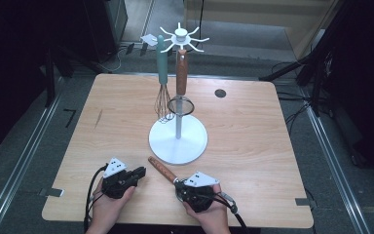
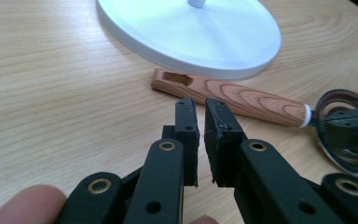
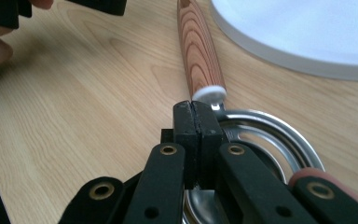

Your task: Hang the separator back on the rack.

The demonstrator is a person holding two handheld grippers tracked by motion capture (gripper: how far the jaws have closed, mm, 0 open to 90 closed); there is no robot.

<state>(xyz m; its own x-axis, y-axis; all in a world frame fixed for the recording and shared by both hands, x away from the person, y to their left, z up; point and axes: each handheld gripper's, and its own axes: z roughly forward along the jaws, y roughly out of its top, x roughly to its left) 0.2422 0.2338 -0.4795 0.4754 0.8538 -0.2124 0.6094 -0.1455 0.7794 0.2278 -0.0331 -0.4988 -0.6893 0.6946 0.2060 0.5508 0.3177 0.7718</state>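
1. A light wood-grain desk [image 1: 102,122] is sitting on a grey floor, with dark stands, cables and metal rails [image 1: 24,161] running along both sides. The room's edges are too dark to read.
2. A white round-based utensil stand [image 1: 177,141] is standing mid-desk, and a teal-handled wire whisk [image 1: 162,83] and a wooden-handled mesh strainer [image 1: 181,85] are hanging from its spoked top. A small dark round disc [image 1: 220,93] is lying farther back on the right.
3. The wooden-handled utensil with a shiny metal ring head [image 2: 235,98] is lying flat on the desk just in front of the stand's base, handle pointing toward the stand.
4. The right gripper [image 3: 196,122] is clenching its fingers right at the metal neck, just below the white collar; they're looking fully shut, and the gripper itself is hiding what exactly is getting pinched.
5. The left gripper [image 2: 199,135] is sitting just short of the handle, fingers nearly together with only a sliver of gap, grasping nothing.
6. The ring head is partly covered by the right gripper, so I can't tell what tool it is.
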